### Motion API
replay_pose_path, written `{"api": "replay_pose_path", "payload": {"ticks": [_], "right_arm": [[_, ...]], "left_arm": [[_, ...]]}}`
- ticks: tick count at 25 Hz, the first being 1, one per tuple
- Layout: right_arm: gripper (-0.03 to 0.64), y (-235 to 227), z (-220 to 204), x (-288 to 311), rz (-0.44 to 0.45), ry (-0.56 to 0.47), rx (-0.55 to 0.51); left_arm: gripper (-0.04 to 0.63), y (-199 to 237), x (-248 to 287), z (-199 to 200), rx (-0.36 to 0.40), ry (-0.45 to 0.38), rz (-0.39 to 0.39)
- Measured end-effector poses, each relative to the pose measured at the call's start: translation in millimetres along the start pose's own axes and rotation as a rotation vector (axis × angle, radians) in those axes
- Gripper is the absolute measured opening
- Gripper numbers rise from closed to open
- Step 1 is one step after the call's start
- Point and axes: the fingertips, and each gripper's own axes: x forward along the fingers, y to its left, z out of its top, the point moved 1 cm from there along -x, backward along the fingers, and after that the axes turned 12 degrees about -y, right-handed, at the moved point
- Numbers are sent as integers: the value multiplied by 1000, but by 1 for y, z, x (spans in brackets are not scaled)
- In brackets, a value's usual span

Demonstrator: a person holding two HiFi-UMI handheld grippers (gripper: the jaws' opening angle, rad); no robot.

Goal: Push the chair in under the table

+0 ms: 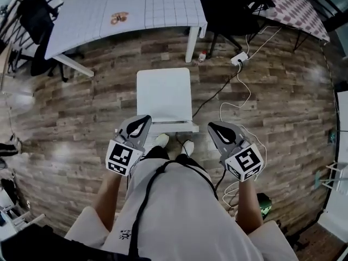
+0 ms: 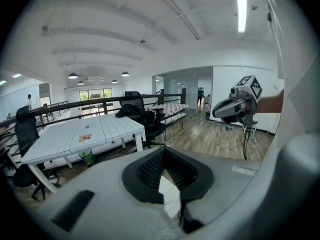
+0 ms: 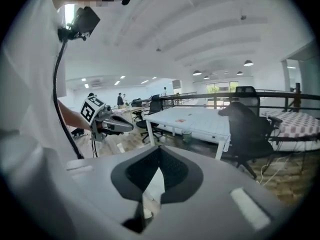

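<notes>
The chair stands clear of the table; pushing has not begun. The left claw and right claw, both pressed together and empty, flank its near edge, seemingly not touching; next, brace there and shove straight forward.

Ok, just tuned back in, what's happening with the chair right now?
A person stands behind the white chair, holding a gripper in each hand. The left gripper and right gripper sit either side of the chair's near edge, both with fingers closed on nothing. The chair stands clear of the white table, not yet pushed under it. Whether the left gripper touches the chair can't be told.
</notes>
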Motion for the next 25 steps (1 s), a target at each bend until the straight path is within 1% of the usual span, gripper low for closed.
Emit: {"api": "replay_pose_path", "payload": {"ticks": [5,7,11,15,17,19,23,25], "right_arm": [[6,23,-27,27,150,100,-106],[5,31,-41,33,195,149,-153],[6,40,-67,44,240,239,-235],[6,38,-95,54,252,346,-345],[13,38,-106,59,257,388,-384],[62,42,-112,63,268,413,-393],[153,46,-123,70,281,466,-437],[183,47,-130,72,280,494,-467]], "left_arm": [[6,-7,-25,-28,20,68,49],[6,-11,-31,-40,50,104,59],[6,-12,-39,-71,143,199,57],[13,3,-41,-98,198,280,34],[39,12,-42,-110,249,325,8],[62,19,-43,-122,295,368,-23],[168,29,-44,-142,390,454,-75],[224,32,-44,-153,433,498,-106]]}}
